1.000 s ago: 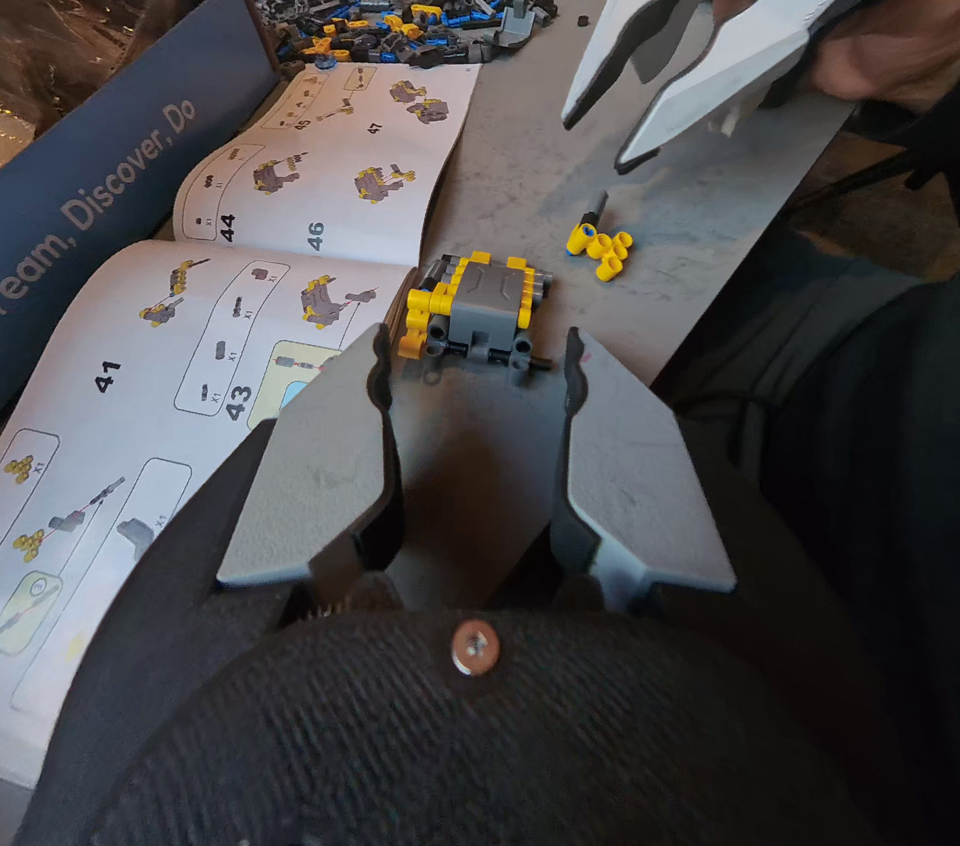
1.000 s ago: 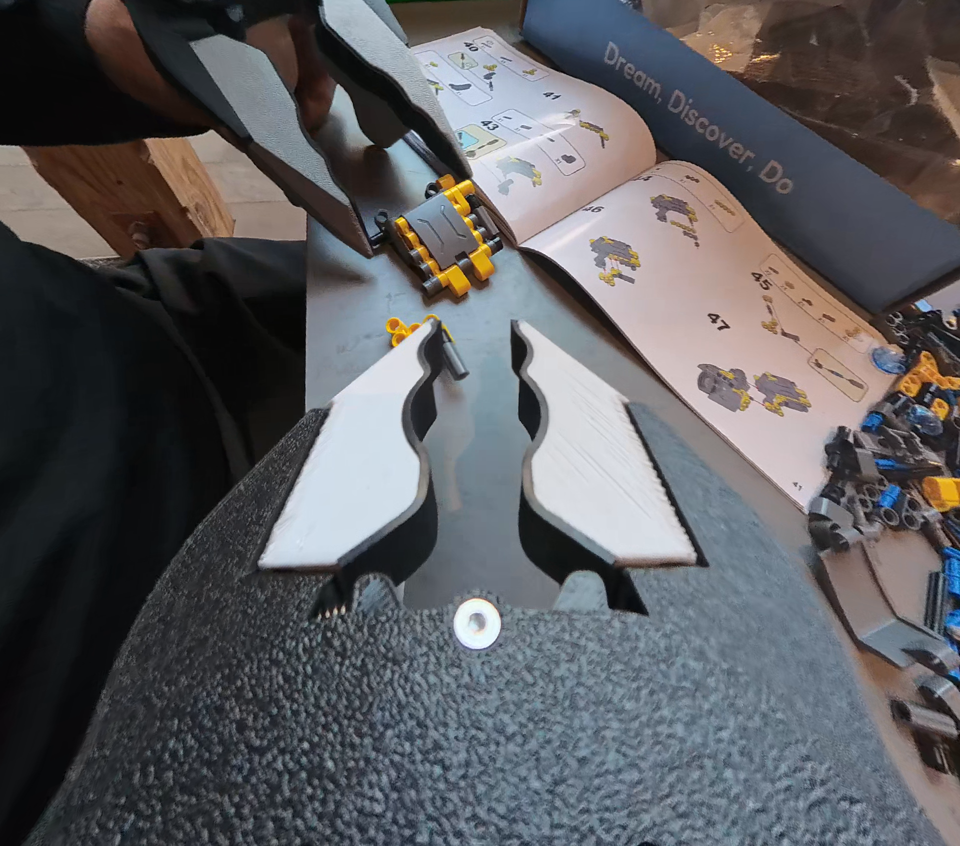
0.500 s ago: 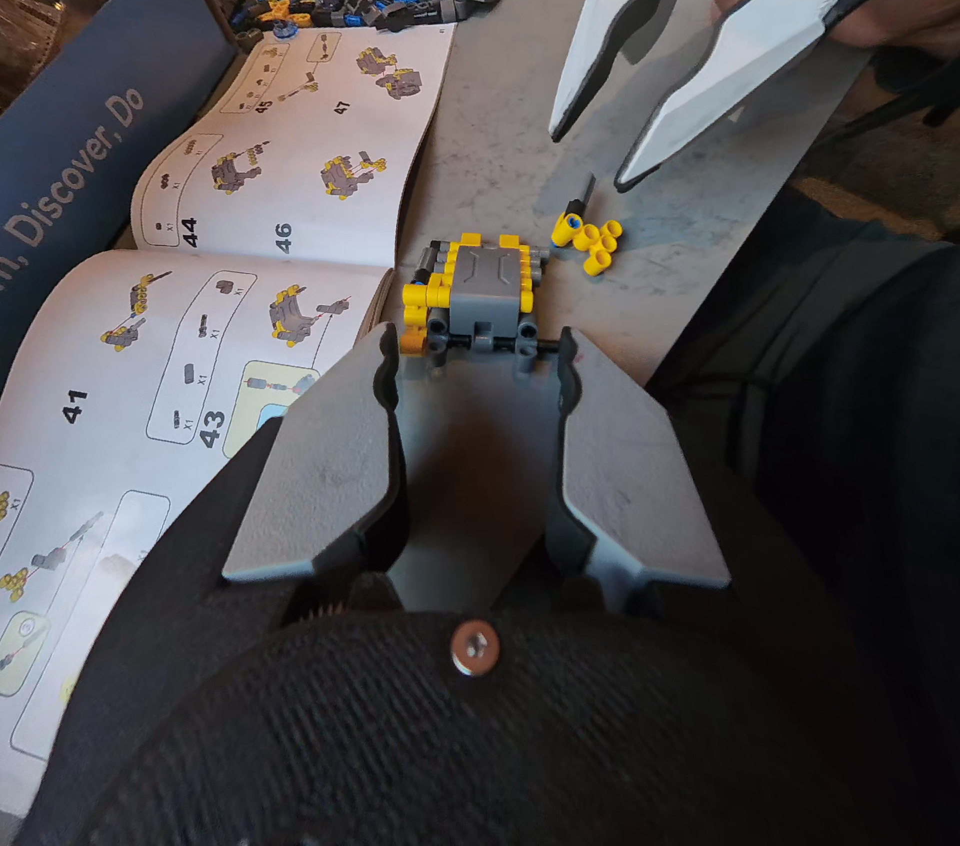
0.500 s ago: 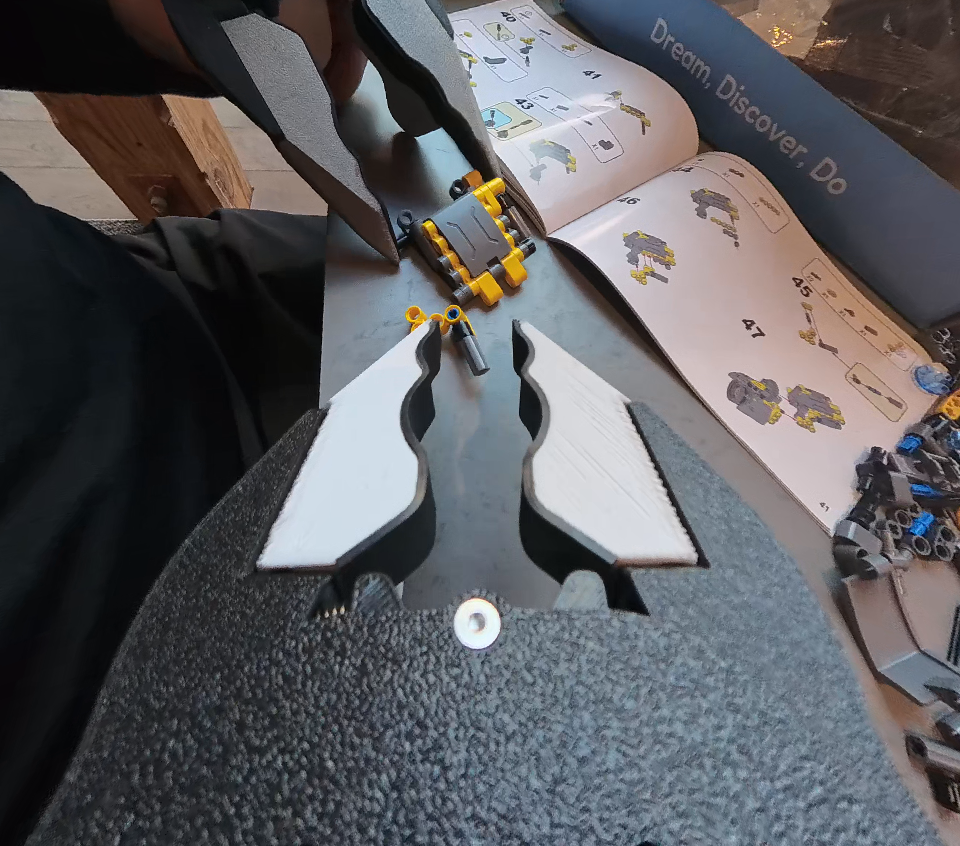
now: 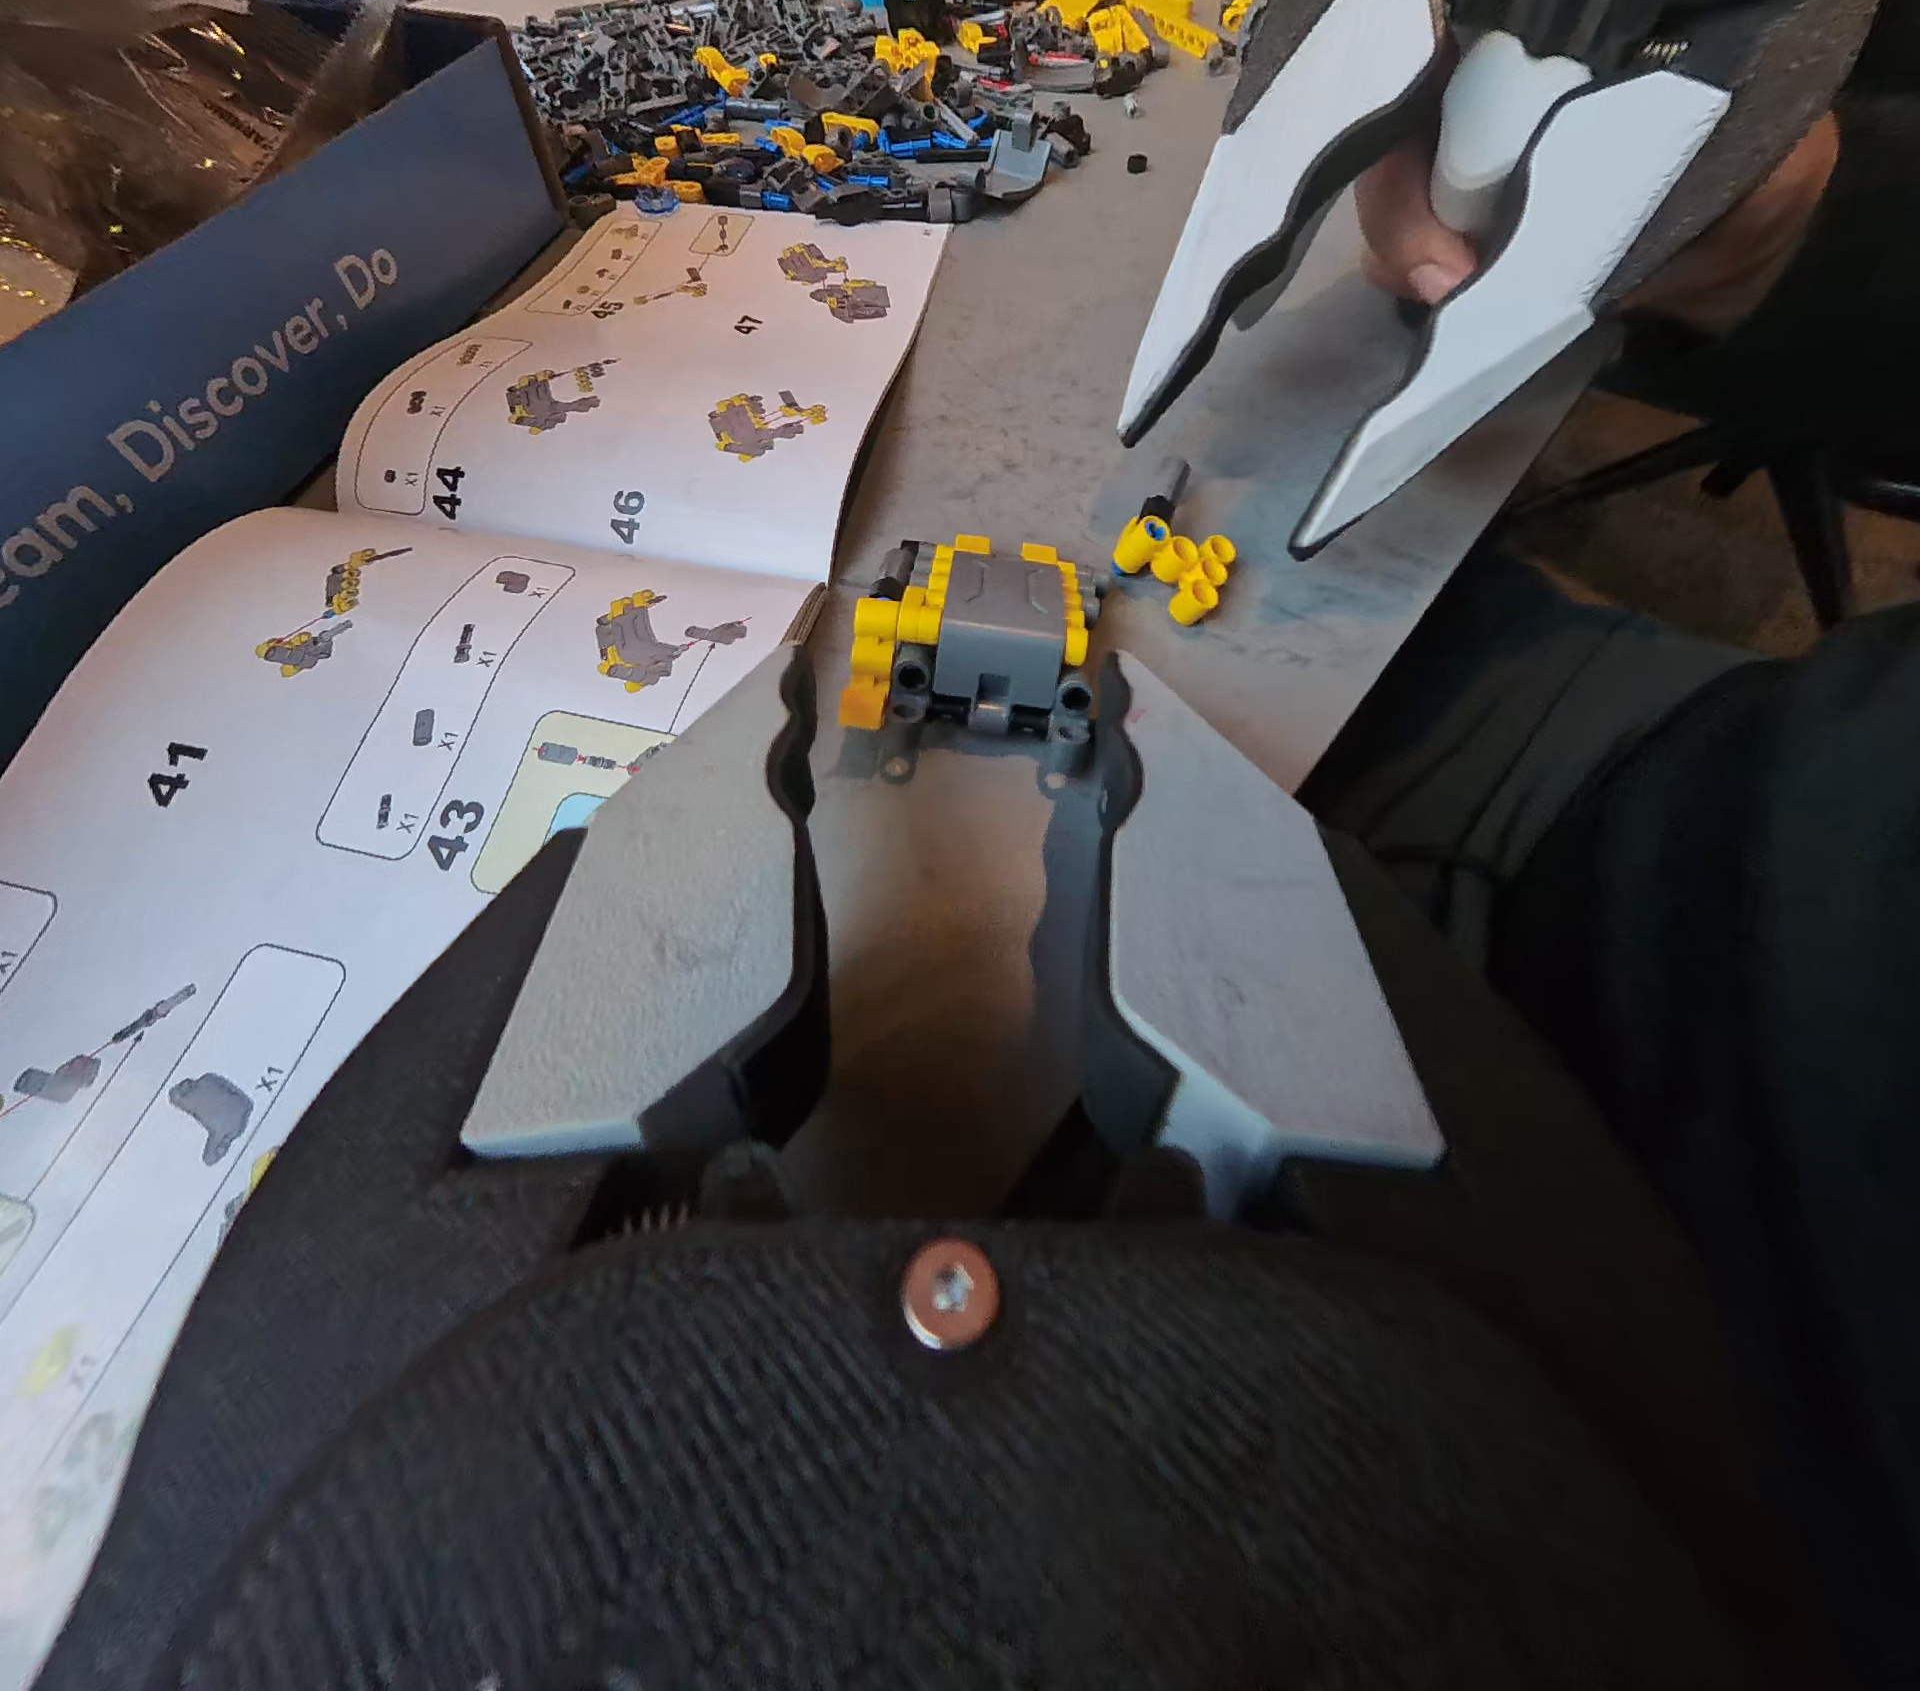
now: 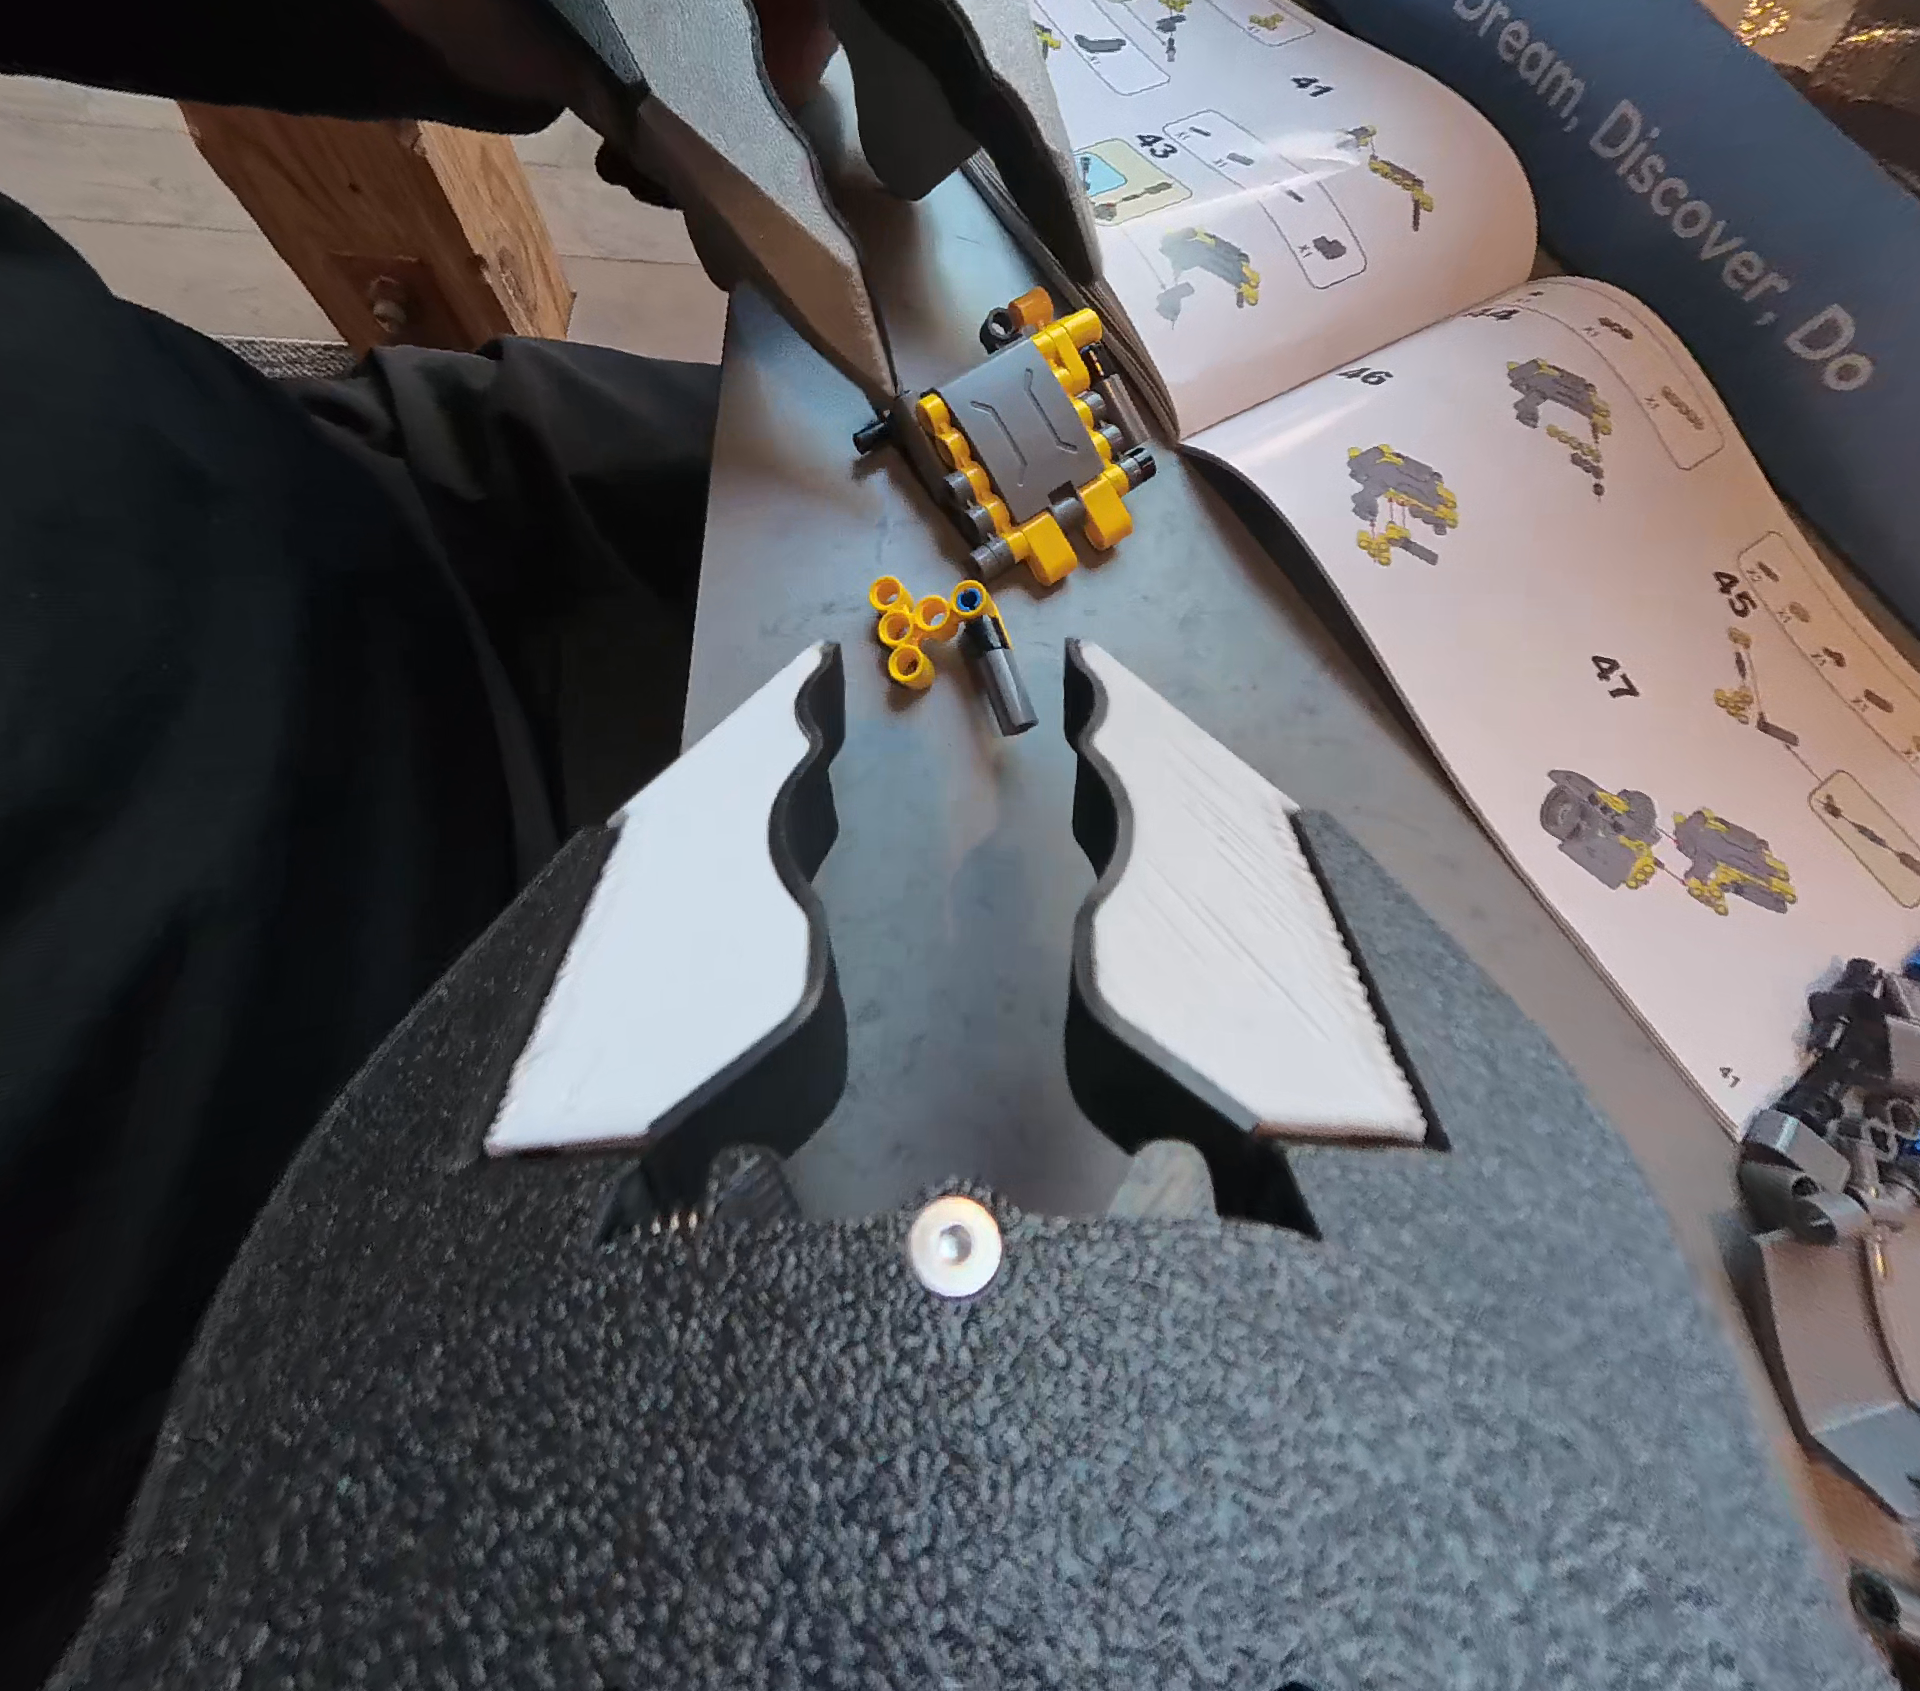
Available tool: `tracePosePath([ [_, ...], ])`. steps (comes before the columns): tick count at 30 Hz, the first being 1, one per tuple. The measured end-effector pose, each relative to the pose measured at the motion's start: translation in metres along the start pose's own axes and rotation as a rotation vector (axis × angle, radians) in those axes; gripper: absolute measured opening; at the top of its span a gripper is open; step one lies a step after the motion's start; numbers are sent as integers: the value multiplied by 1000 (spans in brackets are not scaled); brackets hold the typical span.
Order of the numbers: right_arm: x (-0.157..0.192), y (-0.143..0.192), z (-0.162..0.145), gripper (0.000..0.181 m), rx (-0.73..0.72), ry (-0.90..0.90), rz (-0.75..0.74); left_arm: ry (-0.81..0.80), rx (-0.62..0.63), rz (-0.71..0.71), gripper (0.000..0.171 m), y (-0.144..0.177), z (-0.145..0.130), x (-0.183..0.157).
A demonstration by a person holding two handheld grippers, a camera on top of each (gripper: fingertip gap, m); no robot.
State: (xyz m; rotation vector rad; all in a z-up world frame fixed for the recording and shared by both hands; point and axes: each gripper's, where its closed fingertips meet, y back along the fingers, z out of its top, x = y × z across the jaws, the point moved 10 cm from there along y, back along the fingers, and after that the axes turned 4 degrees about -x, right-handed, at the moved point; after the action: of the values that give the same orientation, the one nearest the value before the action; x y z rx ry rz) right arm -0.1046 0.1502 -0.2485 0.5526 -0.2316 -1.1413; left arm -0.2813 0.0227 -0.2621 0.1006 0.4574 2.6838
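Two tools over one grey tabletop (image 5: pixel 1018 394): left tool (image 5: pixel 951 685), spread wide, straddles the near end of a yellow-and-grey brick assembly (image 5: pixel 977 628) without clamping it; right tool (image 6: pixel 945 665), also parted and empty, hovers just short of a yellow connector cluster with dark pin (image 6: pixel 935 633). Both items lie near the tabletop's front edge, beside an open instruction booklet (image 5: pixel 416 654); bare surface between them leaves working room.

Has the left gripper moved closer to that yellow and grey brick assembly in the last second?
Yes. The left gripper has closed in on the brick assembly beside the instruction booklet; its open fingertips now flank the assembly's near end.
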Motion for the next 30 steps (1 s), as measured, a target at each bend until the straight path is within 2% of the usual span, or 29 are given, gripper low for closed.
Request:
tracePosePath([
  [15, -6, -13, 2, 34, 48, 69, 70, -16, 2, -15, 53, 0, 0, -1],
  [19, -4, -15, 2, 24, 60, 93, 65, -13, 0, -16, 52, 0, 0, 0],
  [30, -2, -11, 4, 24, 8, 122, 24, -22, -1, -19, 51, 0, -1, -1],
])
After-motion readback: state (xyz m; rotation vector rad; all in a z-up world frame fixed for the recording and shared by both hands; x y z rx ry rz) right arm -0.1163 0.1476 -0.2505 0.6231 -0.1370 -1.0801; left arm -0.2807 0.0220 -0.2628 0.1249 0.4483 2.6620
